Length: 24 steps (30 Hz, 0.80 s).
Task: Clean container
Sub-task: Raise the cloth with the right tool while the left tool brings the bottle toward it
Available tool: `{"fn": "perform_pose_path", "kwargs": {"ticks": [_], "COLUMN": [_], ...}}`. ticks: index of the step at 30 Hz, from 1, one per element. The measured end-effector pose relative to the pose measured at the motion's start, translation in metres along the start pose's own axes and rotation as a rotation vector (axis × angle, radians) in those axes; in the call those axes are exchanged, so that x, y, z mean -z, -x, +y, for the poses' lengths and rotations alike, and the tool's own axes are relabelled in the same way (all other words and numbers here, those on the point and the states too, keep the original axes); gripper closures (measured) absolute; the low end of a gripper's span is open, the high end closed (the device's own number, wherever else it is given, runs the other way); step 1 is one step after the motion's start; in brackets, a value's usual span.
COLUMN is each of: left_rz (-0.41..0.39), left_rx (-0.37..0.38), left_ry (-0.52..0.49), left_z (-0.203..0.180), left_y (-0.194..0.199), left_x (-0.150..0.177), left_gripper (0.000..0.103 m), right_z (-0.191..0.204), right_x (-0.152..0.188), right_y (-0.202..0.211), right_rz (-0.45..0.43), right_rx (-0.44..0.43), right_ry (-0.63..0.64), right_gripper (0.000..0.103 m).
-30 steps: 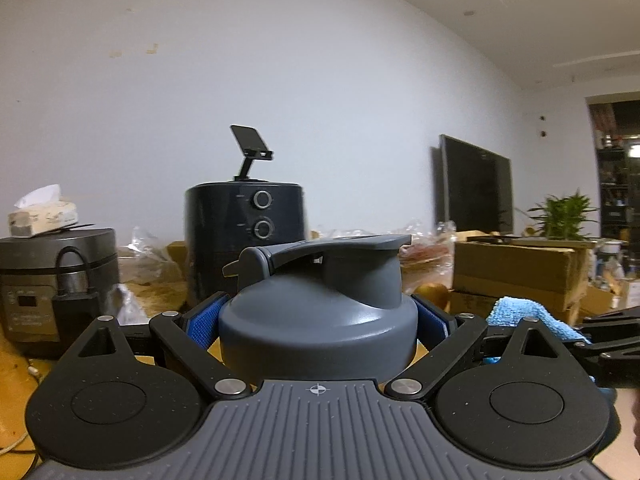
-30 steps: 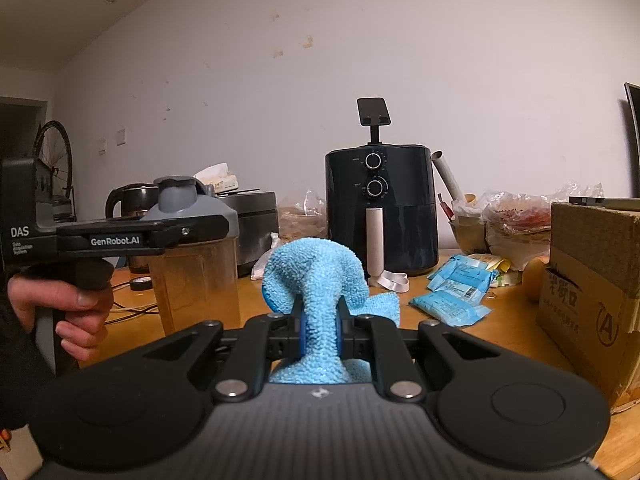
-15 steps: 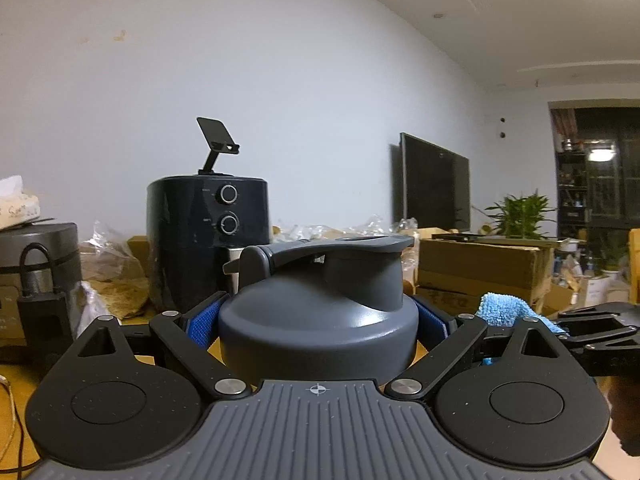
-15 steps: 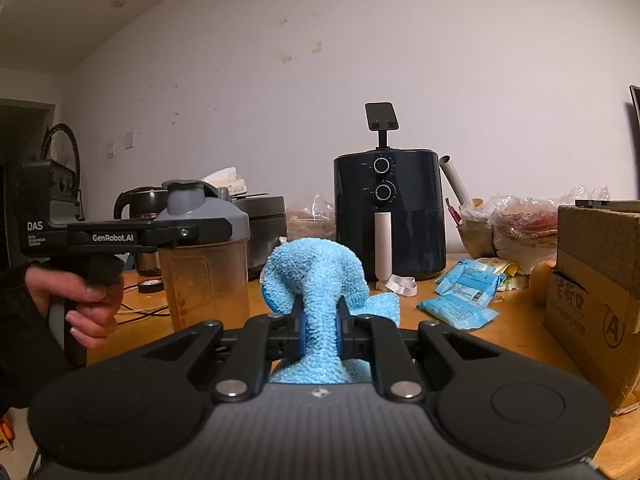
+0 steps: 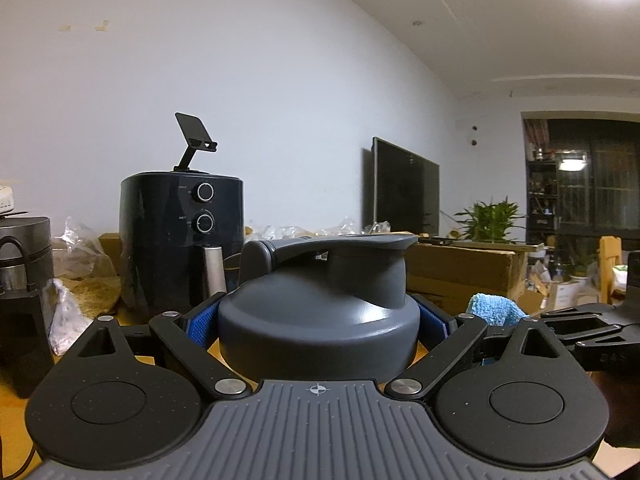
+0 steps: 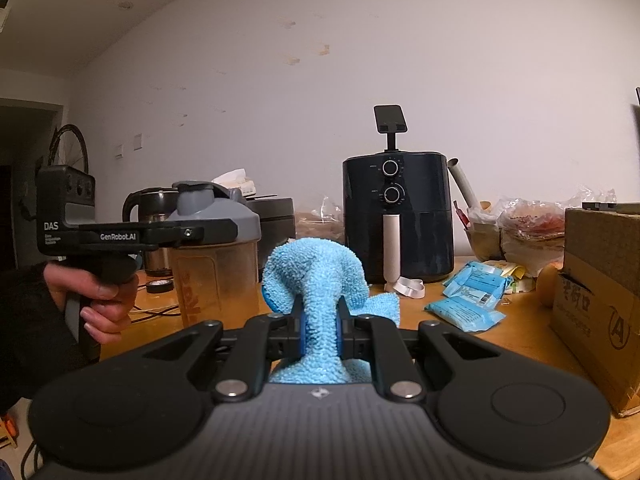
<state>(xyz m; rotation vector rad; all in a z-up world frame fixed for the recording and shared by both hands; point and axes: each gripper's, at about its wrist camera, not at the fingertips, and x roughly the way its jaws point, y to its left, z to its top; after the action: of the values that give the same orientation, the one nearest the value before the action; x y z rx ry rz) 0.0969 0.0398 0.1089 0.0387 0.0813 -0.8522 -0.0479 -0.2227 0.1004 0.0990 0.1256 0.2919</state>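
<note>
Bottle (image 6: 216,248) stands upright, left gripper (image 5: 318,316) clamped around its grey lid (image 5: 320,304), just off the air fryer's (image 6: 398,216) left side. Cloth (image 6: 320,280), pinched in the right gripper (image 6: 320,326), sits immediately right of the bottle; the likely wipe runs leftward across its side.

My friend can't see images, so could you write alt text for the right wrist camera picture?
Two black fingers pinch a fluffy light-blue cloth above a wooden table. To the left, a person's hand holds a second black gripper clamped around the grey lid of a clear amber shaker bottle. A black air fryer stands behind, against a white wall.
</note>
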Motion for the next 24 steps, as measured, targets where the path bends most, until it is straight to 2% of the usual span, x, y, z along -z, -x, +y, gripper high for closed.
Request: {"fn": "perform_pose_path", "kwargs": {"ticks": [8,24], "left_rz": [0.002,0.011], "left_rx": [0.002,0.002], "left_ry": [0.001,0.005], "left_z": [0.001,0.001], "left_y": [-0.001,-0.003], "left_x": [0.002,-0.002], "left_gripper": [0.008,0.008], "right_z": [0.003,0.019], "right_x": [0.001,0.004], "right_y": [-0.001,-0.023], "right_rz": [-0.005,-0.003], "right_rx": [-0.033,-0.207], "right_ry": [0.006,0.058], "right_gripper": [0.097,0.097]}}
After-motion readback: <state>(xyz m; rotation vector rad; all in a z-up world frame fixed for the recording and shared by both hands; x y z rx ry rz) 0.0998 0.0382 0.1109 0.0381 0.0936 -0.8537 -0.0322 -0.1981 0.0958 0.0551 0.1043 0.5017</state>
